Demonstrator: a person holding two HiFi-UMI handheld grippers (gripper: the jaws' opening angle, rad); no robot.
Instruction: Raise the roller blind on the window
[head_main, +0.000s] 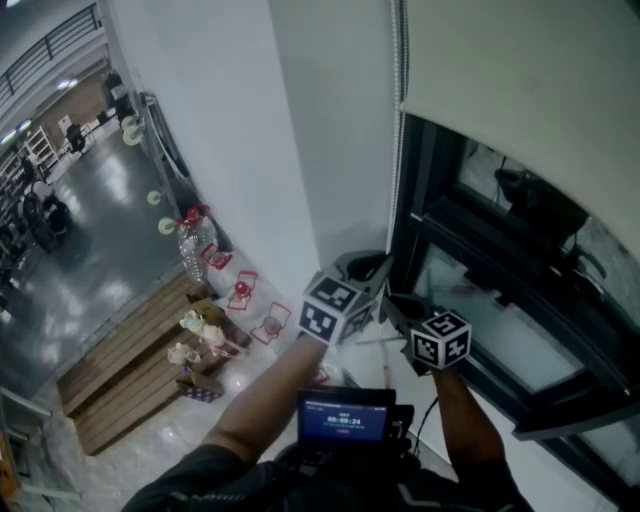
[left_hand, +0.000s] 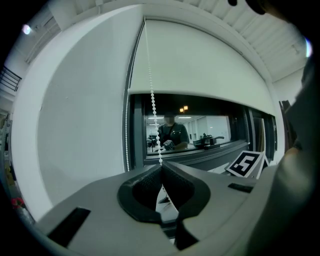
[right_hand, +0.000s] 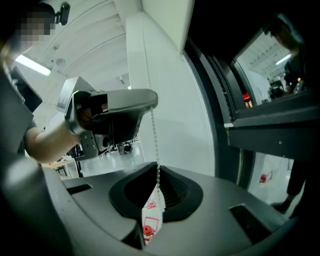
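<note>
Over at the left edge of the window, the bead chain is gripped in two places. The left gripper is clamped right on it, jaws squeezed together, with the beads running straight down into the seam between them. The right gripper is pinched onto the chain too, with its jaws closed around the beads. It is held just beneath the left one, both close to the window's dark frame. Whether both are on the same strand of the loop can't really be made out, tbh, since the wide-angle view bends everything.

The roller blind is drawn over only the upper part of the window. Its bottom edge hangs well above the sill, and bare dark glass is exposed underneath. A person's reflection can be seen in that glass from the left gripper view.

Left of the window, down on the floor by the white wall, a few clear bottles with red caps are stood upright. Some wooden planks are laid flat a bit further out from the window.
</note>
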